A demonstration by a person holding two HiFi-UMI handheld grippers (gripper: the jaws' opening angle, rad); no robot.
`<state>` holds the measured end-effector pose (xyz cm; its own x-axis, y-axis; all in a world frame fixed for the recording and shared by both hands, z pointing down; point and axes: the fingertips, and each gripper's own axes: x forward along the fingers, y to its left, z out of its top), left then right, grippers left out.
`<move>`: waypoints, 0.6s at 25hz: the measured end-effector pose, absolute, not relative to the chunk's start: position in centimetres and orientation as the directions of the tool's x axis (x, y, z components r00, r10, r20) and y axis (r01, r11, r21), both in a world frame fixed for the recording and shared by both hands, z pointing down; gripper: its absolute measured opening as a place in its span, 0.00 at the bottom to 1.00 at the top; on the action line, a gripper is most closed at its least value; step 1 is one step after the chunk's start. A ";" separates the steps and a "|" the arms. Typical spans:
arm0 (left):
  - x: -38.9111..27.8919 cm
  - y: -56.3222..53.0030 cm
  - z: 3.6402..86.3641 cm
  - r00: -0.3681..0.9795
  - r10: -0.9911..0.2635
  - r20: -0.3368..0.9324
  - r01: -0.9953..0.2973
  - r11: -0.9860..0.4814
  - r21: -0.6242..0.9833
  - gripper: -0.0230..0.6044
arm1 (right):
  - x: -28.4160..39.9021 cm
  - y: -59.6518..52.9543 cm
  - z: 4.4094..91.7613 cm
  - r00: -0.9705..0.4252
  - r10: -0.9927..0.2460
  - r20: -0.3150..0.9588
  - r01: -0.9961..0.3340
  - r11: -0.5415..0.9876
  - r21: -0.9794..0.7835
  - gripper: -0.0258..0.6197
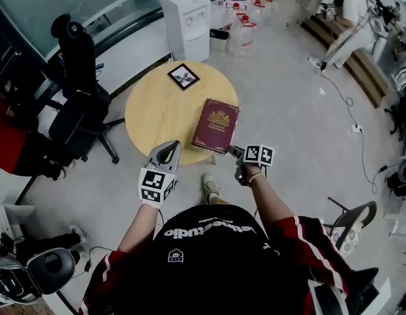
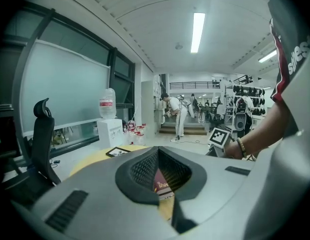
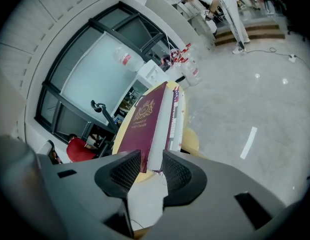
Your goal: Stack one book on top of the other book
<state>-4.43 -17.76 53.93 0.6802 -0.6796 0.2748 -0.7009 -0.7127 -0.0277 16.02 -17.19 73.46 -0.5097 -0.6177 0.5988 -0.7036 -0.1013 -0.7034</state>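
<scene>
A dark red book [image 1: 216, 125] with a gold crest lies at the right rim of the round yellow table [image 1: 157, 113]. In the right gripper view it [image 3: 144, 124] rests on a second book with a white edge and red print [image 3: 178, 115]. My right gripper [image 1: 234, 153] [image 3: 151, 163] is shut on the red book's near corner, one pad on the cover and the other against the pages. My left gripper [image 1: 168, 151] [image 2: 160, 171] hovers shut and empty at the table's near edge, to the left of the books.
A small black-framed picture [image 1: 183, 76] lies at the table's far side. A black office chair [image 1: 78, 104] stands to the left, a water dispenser [image 1: 186, 21] behind, water bottles [image 1: 245, 28] on the floor. A person [image 1: 347, 18] stands far right. Another chair [image 1: 350, 225] is near right.
</scene>
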 end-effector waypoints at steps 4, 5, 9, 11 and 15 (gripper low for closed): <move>-5.7 -17.7 53.5 0.655 -0.710 0.260 -0.729 -0.684 -0.032 0.06 | 18.1 -16.9 71.4 -0.441 -0.665 0.603 -0.767 -0.070 -0.638 0.29; -5.9 -17.4 53.5 0.652 -0.715 0.254 -0.734 -0.679 -0.027 0.06 | 18.5 -16.8 70.7 -0.423 -0.679 0.599 -0.784 -0.057 -0.618 0.29; -7.1 -16.4 52.4 0.645 -0.731 0.221 -0.749 -0.663 -0.006 0.06 | 19.1 -15.7 66.4 -0.349 -0.731 0.586 -0.869 0.018 -0.495 0.29; -7.8 -15.9 51.5 0.640 -0.742 0.202 -0.758 -0.652 0.009 0.06 | 19.0 -15.2 63.6 -0.323 -0.756 0.569 -0.908 0.077 -0.413 0.29; -8.9 -14.3 50.2 0.635 -0.754 0.169 -0.769 -0.639 0.035 0.06 | 17.6 -13.9 58.6 -0.304 -0.797 0.521 -0.942 0.169 -0.291 0.29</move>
